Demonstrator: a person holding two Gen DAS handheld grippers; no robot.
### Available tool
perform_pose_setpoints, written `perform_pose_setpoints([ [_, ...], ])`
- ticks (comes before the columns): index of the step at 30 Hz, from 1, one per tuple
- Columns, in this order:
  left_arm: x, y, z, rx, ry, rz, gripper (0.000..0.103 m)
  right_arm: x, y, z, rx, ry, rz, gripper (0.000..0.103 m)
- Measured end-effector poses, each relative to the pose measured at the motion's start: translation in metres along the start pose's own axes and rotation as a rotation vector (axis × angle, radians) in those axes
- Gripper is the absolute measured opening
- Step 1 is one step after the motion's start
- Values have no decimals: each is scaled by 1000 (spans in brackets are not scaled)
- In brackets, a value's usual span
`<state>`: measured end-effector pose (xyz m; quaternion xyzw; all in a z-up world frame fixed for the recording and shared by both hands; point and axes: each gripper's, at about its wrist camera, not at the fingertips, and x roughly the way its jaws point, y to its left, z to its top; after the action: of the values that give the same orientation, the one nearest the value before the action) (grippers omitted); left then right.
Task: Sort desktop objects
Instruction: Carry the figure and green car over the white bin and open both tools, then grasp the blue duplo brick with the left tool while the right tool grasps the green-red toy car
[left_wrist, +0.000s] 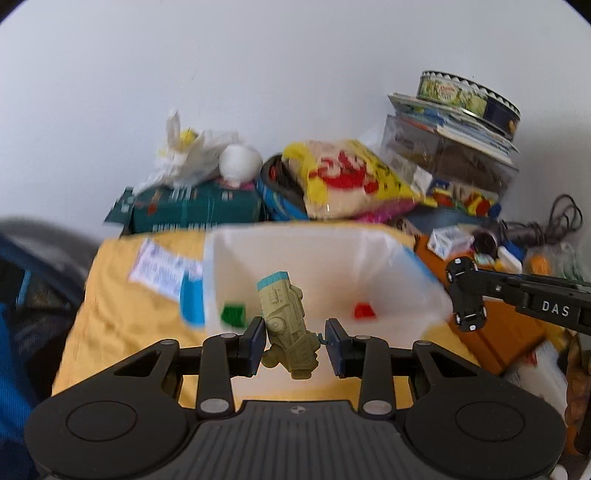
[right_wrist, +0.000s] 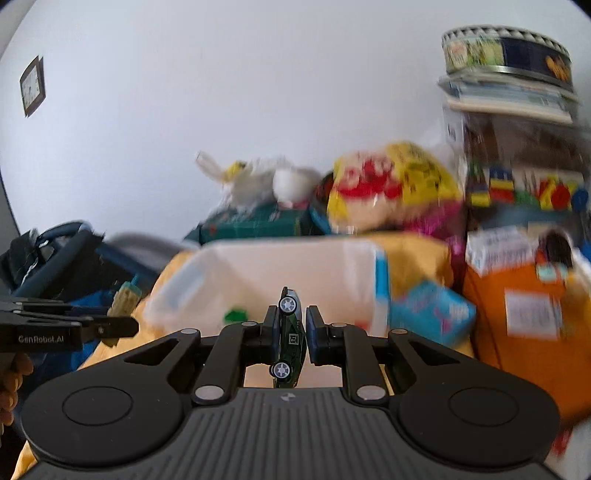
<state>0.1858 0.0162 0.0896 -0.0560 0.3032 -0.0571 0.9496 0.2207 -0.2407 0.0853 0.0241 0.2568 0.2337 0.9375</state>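
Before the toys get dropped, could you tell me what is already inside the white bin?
Inside the white bin lie a green block and a red block; the held toy hides part of its floor.

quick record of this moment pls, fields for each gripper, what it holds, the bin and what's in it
left gripper: shut on olive toy vehicle with a teal end
right gripper: shut on dark green toy car, gripped with its wheels facing the camera
bin: white plastic bin ahead of both grippers, on a yellow cloth
bin contents: green block, red block
image quality: blurred background
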Motion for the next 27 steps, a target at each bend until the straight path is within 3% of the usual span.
perform_pose_setpoints([
  [4, 23, 1, 29, 8, 2, 10, 39, 28, -8, 26, 12, 17, -7, 17],
  [10, 48, 0, 48, 13, 29, 38, 40, 69, -21, 39, 38, 89, -30, 18],
  [12, 53, 1, 49, 1, 41, 37, 54, 80, -21, 40, 20, 109, -39, 26],
  [14, 53, 2, 46, 13, 40, 55, 55, 83, -21, 39, 10, 116, -52, 58],
  [15, 52, 2, 44, 27, 39, 58, 55, 81, -21, 38, 3, 101, -48, 58],
  [19, 35, 4, 20, 62, 35, 60, 55, 59, -20, 32, -22, 59, -33, 58],
  [22, 12, 2, -17, 89, 30, 39, 57, 28, -15, 14, -30, 25, 7, 61],
  [27, -13, -9, -96, 113, 97, 14, 58, -13, 1, -61, -111, 104, 55, 61],
])
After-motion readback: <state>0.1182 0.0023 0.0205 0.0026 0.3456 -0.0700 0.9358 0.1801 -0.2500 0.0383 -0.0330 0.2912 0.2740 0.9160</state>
